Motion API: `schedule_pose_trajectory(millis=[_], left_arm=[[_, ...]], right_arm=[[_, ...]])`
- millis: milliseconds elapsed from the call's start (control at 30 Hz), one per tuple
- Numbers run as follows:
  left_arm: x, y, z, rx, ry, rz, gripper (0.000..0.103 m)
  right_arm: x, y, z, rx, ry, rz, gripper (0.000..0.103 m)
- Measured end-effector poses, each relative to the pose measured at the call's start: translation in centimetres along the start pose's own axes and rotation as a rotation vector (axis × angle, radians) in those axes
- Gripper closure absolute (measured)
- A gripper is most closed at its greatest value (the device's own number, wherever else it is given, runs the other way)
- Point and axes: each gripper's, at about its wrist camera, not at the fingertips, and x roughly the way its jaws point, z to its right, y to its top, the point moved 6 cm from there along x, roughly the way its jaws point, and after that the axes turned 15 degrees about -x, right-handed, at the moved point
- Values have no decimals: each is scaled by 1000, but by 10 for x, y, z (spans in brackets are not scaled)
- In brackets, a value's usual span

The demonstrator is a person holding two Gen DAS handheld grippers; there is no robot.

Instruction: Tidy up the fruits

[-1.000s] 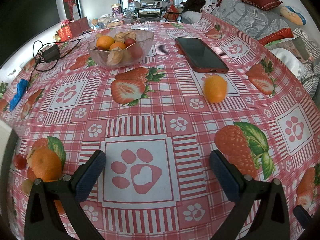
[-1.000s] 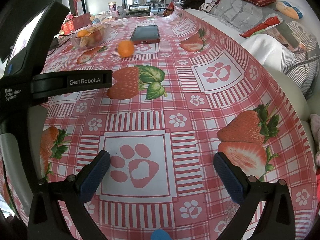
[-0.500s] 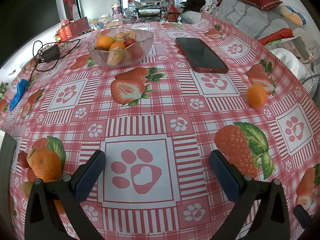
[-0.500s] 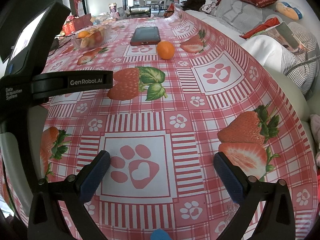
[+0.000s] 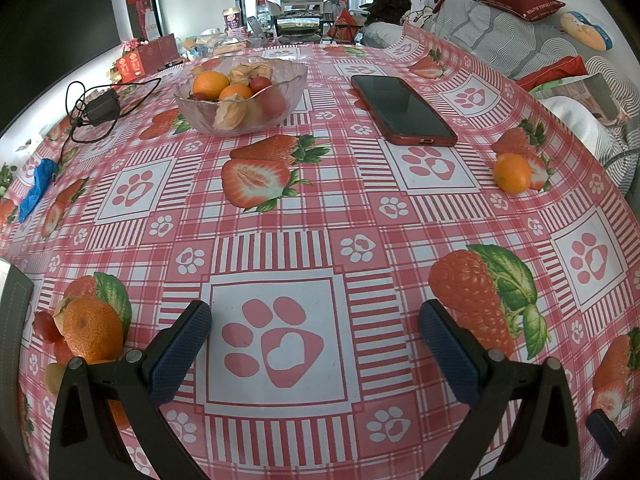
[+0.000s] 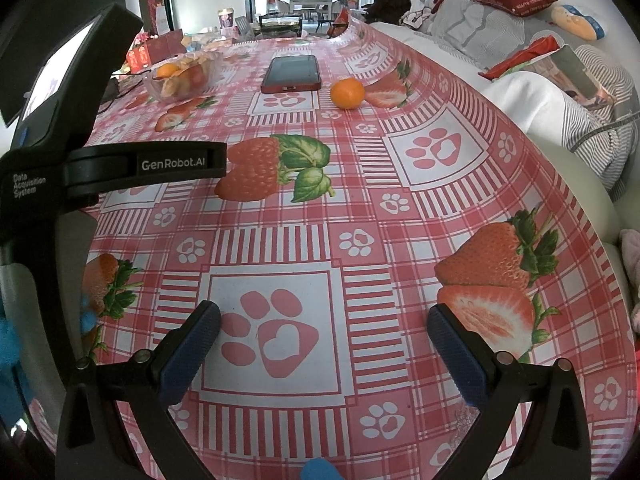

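Observation:
A glass bowl [image 5: 208, 118] with oranges, a red fruit and husked fruits stands at the far left of the table; it also shows in the right wrist view [image 6: 160, 87]. A small orange [image 5: 511, 173] lies loose near the right table edge, also in the right wrist view [image 6: 347, 93], beside the phone. Another orange [image 5: 92, 330] with small red fruits lies close to my left gripper's left finger. My left gripper [image 5: 316, 344] is open and empty above the tablecloth. My right gripper [image 6: 322, 346] is open and empty too.
A red-cased phone [image 5: 402, 108] lies right of the bowl. A charger with cable [image 5: 102, 106] and a blue cloth [image 5: 38, 188] lie at the left. A sofa with cushions [image 5: 520, 36] borders the right edge. The left gripper's body [image 6: 60, 152] fills the right wrist view's left side.
The loose small orange has rolled to the right across the table, from in front of the phone to near the right edge. Both grippers have stayed in place and open.

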Motion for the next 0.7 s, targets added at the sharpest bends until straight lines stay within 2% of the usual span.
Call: schedule_pose_trajectory(millis=[200,333,433,533,633,700], left_arm=[[0,0,0,4,-1,-5,0],[-7,-7,1,56,-21,-75,0],[-39,-15,-6,35,-99,-75,0],[-86,-11,-27,59,-160,-6,0],[-118,-9,-68,64,-142,55,0],[-127,-16,-103,50,-120,41,0]], right_arm=[[0,-1,0,0,-1,2,0],[0,-1,0,0,1,-3,0],[-1,-1,0,0,1,-4,0],[0,-2,0,0,2,-10,0],[1,-1,0,0,5,-18,0],[2,-1,0,1,6,-21,0]])
